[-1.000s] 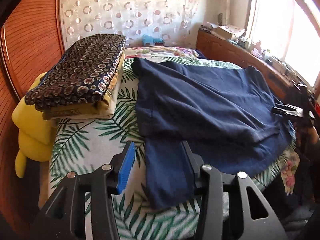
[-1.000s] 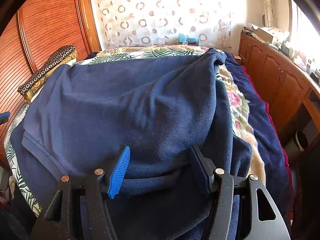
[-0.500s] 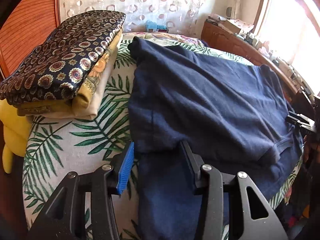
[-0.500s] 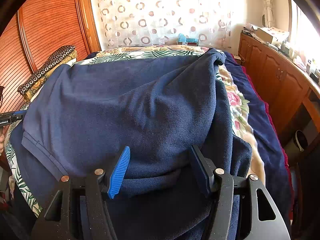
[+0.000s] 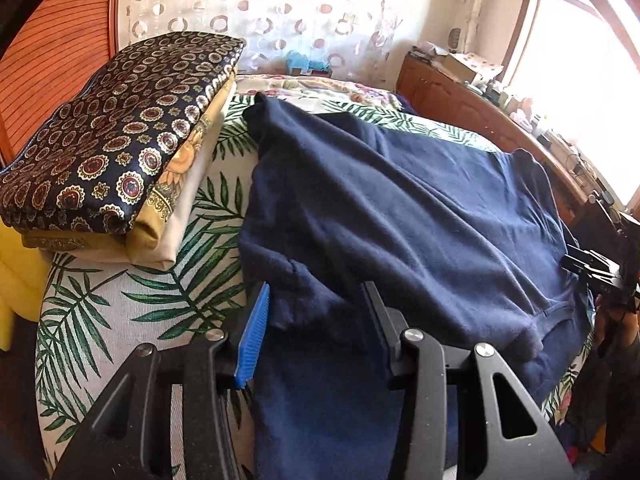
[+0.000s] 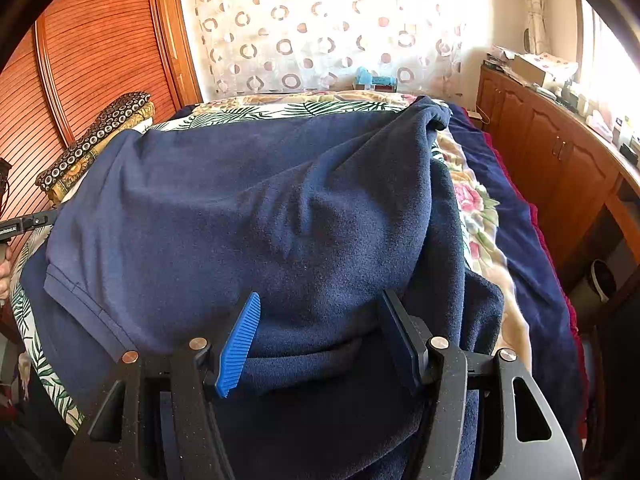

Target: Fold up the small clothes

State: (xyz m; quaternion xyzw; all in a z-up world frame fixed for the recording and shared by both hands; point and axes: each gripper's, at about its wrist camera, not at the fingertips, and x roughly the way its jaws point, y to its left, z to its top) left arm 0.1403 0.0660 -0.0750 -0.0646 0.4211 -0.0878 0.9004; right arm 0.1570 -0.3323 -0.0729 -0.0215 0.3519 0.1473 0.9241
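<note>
A navy blue fleece garment [image 5: 400, 216] lies spread on the bed with the palm-leaf sheet [image 5: 132, 292]. My left gripper [image 5: 316, 300] is open, its fingers on either side of the garment's near left corner, where a sleeve hangs down. My right gripper [image 6: 320, 312] is open, its fingers on either side of the garment [image 6: 260, 208] at its right near edge, by a ribbed hem. The right gripper also shows at the far right of the left wrist view [image 5: 588, 268].
A stack of folded patterned cloths [image 5: 120, 140] sits on the bed's left side, over a yellow cushion [image 5: 16, 272]. A wooden sideboard [image 6: 560, 160] with clutter runs along the right, by the window. A floral blanket [image 6: 476, 208] covers the bed's right side.
My left gripper has moved forward and down to the garment's left corner, so that the cloth now lies between its fingers. The right gripper has stayed in place.
</note>
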